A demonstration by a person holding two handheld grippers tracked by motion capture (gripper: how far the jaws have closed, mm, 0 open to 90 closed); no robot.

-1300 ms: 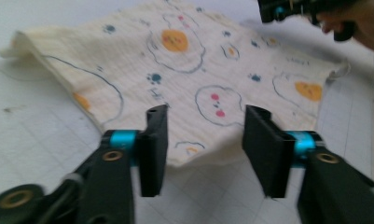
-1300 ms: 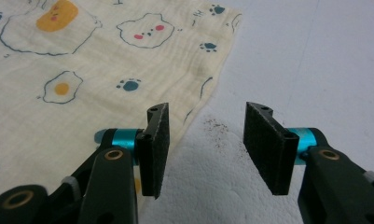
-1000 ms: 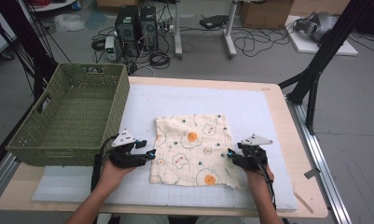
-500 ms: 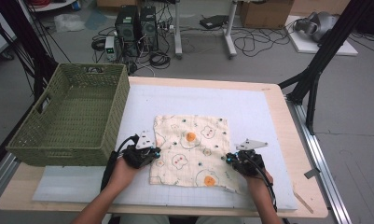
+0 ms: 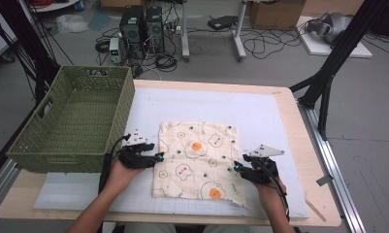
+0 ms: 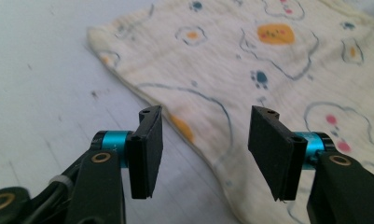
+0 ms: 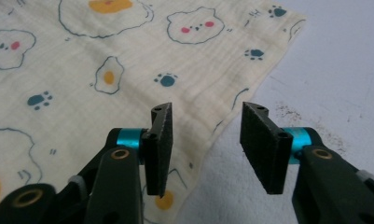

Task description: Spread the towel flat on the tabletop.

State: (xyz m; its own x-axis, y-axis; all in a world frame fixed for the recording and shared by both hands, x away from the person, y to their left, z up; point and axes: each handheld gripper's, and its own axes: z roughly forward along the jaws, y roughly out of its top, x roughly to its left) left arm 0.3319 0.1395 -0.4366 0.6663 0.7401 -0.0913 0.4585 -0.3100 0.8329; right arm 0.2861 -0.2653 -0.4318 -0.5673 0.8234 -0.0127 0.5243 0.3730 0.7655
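cloth: a cream cloth [image 5: 197,162] with fried eggs, little bears and paw prints on it, lying flat and spread out on the white mat [image 5: 265,111], roughly in the middle of the table. Looks like thin crinkly cotton, so probably floppy to handle.

left gripper: the left gripper [image 6: 203,135] sits right at the cloth's left edge. Its jaws have just opened again and stand apart with the hem under the gap, nothing pinched.

right gripper: the right gripper [image 7: 205,140] is the same story at the right edge, jaws just reopened to a medium gap, hovering over the hem and not gripping.

progress: my guess is it's early. The cloth isn't folded and neither edge is lifted.

left to do: grab both sides, then fold it, or drop it in the green basket [image 5: 73,121], which has no cloth in it and stands just left of the cloth.

near edge: it looks a bit ragged by the right hand, but that's hard to make out.
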